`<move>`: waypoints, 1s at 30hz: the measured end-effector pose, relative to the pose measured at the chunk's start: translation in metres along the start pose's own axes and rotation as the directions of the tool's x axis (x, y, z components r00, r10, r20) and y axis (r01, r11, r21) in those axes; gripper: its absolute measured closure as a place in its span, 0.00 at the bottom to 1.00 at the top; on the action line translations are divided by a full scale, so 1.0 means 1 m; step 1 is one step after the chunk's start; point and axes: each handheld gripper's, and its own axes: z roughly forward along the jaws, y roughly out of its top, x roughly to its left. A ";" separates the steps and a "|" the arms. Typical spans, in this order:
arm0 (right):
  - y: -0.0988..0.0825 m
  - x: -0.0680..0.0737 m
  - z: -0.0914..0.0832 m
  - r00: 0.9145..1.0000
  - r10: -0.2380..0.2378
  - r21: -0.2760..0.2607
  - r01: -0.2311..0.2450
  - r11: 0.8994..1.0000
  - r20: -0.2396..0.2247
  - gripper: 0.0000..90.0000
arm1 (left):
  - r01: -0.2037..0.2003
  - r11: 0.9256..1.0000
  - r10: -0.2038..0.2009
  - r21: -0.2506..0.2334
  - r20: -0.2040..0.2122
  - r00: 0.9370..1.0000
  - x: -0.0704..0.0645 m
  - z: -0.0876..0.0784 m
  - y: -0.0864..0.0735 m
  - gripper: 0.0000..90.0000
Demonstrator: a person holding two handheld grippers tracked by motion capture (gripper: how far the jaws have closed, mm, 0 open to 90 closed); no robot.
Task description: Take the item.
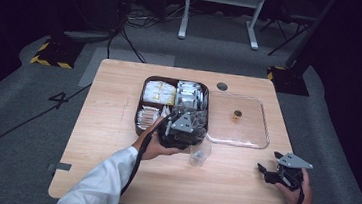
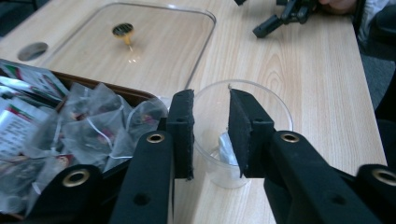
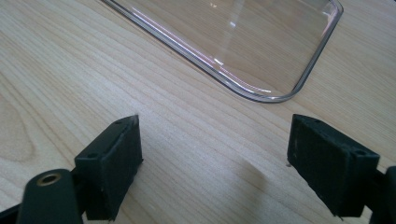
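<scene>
A clear plastic cup [image 1: 199, 154] stands on the wooden table just right of the brown tray [image 1: 139, 103]. In the left gripper view the cup [image 2: 275, 112] sits right behind my jaws, with what looks like a mesh tea bag [image 2: 226, 148] lying in its bottom. My left gripper [image 1: 186, 132] [image 2: 211, 100] is open, hovering over the tray's near right corner, with nothing between its pads. Pyramid mesh tea bags [image 2: 102, 121] fill that corner. My right gripper [image 1: 268, 163] [image 3: 215, 135] is wide open above bare table at the front right.
Behind the cup lies a clear shallow tray [image 1: 261, 135] [image 2: 205, 42] [image 3: 261, 95] holding one small gold-coloured object [image 1: 237, 115] [image 2: 123, 31]. Packaged sachets [image 1: 160, 92] [image 2: 23, 88] fill the brown tray's other compartments. A cable hole [image 1: 222, 86] sits near the table's far edge.
</scene>
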 end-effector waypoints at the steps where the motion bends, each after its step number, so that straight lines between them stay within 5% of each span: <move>1: 0.000 0.000 0.000 1.000 -0.002 -0.001 0.002 1.000 0.000 0.20 | 0.000 1.000 0.000 0.000 -0.011 1.000 0.001 -0.002 0.000 0.75; 8: 0.000 0.000 0.000 1.000 -0.002 -0.001 0.002 1.000 0.000 0.20 | 0.005 1.000 -0.004 0.011 -0.081 0.997 0.003 -0.021 -0.002 0.59; 13: 0.000 0.000 0.000 1.000 -0.001 -0.001 0.001 1.000 -0.001 0.20 | 0.014 0.999 -0.009 0.033 -0.157 0.988 0.001 -0.035 -0.008 0.42; 30: 0.000 0.000 0.000 1.000 0.000 -0.001 0.000 1.000 -0.001 0.20 | 0.044 0.993 -0.014 0.107 -0.269 0.963 0.004 -0.067 -0.039 0.24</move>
